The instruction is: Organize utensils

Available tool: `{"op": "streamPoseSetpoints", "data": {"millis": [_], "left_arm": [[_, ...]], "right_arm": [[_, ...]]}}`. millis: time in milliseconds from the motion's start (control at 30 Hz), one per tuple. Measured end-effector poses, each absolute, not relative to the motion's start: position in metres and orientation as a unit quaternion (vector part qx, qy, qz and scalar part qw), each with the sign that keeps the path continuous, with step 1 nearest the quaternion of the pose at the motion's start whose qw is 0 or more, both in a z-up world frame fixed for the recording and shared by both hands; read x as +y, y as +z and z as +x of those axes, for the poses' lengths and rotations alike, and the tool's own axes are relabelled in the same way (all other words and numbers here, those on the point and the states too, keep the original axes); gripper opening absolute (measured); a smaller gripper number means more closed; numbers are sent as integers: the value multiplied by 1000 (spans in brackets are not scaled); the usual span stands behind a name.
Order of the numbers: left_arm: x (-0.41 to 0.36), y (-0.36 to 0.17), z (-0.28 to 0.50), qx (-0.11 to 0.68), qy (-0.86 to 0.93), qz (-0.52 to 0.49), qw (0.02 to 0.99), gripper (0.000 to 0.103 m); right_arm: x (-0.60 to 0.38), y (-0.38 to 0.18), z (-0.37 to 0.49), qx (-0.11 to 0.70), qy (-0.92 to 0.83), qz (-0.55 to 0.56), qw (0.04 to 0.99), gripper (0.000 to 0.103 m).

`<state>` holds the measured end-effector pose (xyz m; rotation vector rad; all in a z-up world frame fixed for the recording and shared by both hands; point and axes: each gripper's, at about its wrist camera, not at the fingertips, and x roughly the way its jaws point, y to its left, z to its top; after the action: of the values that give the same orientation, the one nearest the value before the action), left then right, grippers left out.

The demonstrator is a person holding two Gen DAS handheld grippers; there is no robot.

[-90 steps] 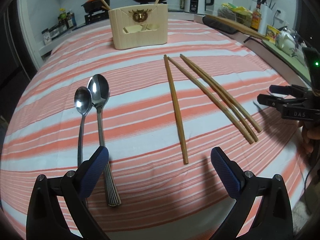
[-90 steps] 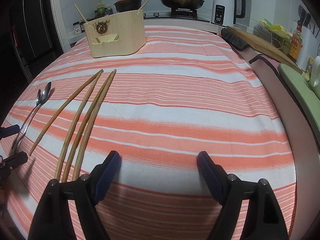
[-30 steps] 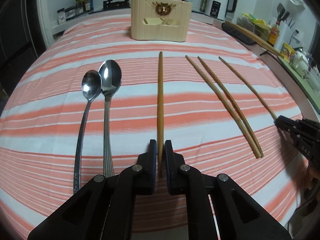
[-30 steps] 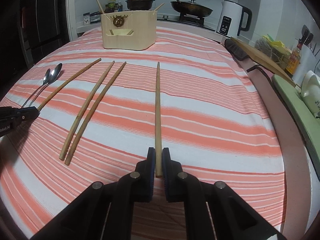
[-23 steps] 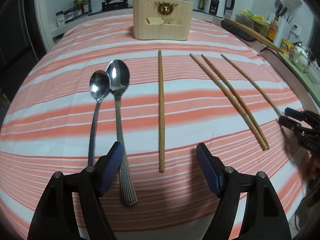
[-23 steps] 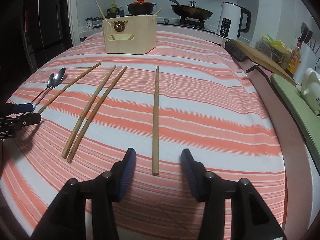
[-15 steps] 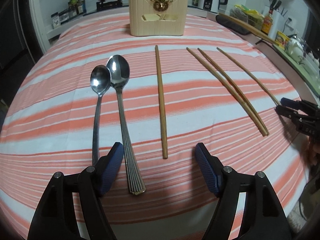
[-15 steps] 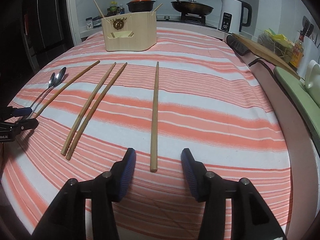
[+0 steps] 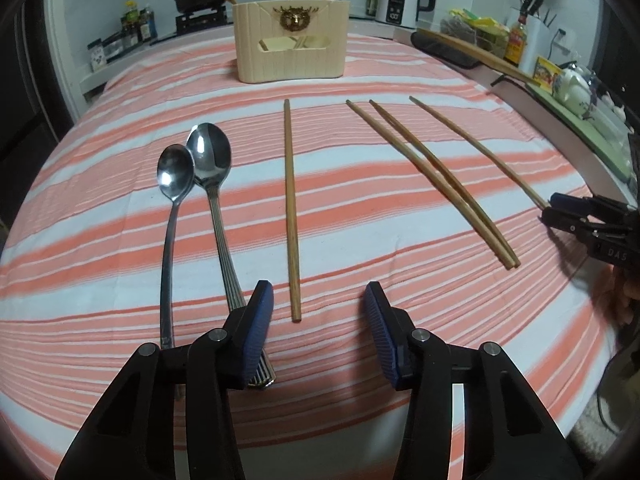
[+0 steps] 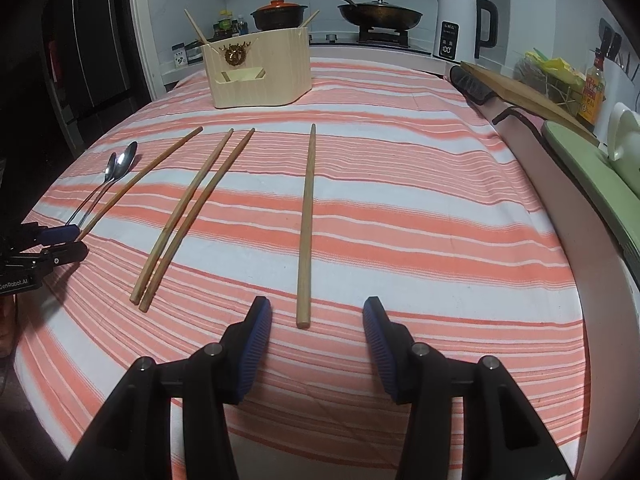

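My left gripper is open and empty, its jaws just short of the near end of a single wooden chopstick. Two metal spoons lie side by side left of it. My right gripper is open and empty, just behind the near end of another single chopstick. A pair of chopsticks lies between the two singles, also in the left wrist view. A cream wooden utensil holder stands at the far side, with two chopsticks in it.
The table wears an orange and white striped cloth. A wooden board and a green tray line the right edge. A kettle, pan and pot stand on the counter behind.
Three seconds ago both grippers were open. One second ago each was shut on a chopstick. Both then opened, left the chopsticks straight on the cloth and drew back slightly.
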<state>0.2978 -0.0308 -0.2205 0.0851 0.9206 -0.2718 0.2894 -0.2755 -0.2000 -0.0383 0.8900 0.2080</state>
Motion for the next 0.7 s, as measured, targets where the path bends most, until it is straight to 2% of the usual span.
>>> {"op": "streamPoseSetpoints", "data": {"millis": [200, 400, 533, 600, 633, 667, 700], "left_arm": [[-20, -221, 298, 447, -146, 21, 883, 49], [-35, -222, 295, 441, -133, 62, 885, 48], [-34, -221, 297, 442, -130, 52, 886, 36], [-34, -221, 297, 439, -128, 49, 888, 24], [-33, -221, 297, 439, -128, 46, 888, 15], [-32, -221, 298, 438, -128, 42, 889, 6], [-31, -221, 299, 439, -128, 34, 889, 6]], "right_arm": [[-269, -201, 288, 429, 99, -41, 897, 51], [-269, -200, 288, 428, 101, -38, 897, 51], [-270, -200, 288, 427, 100, -38, 898, 51], [-269, -200, 288, 426, 100, -39, 898, 46], [-268, -200, 289, 424, 99, -40, 899, 41], [-267, -200, 289, 423, 99, -39, 900, 26], [-268, -200, 290, 423, 98, -36, 900, 11]]}}
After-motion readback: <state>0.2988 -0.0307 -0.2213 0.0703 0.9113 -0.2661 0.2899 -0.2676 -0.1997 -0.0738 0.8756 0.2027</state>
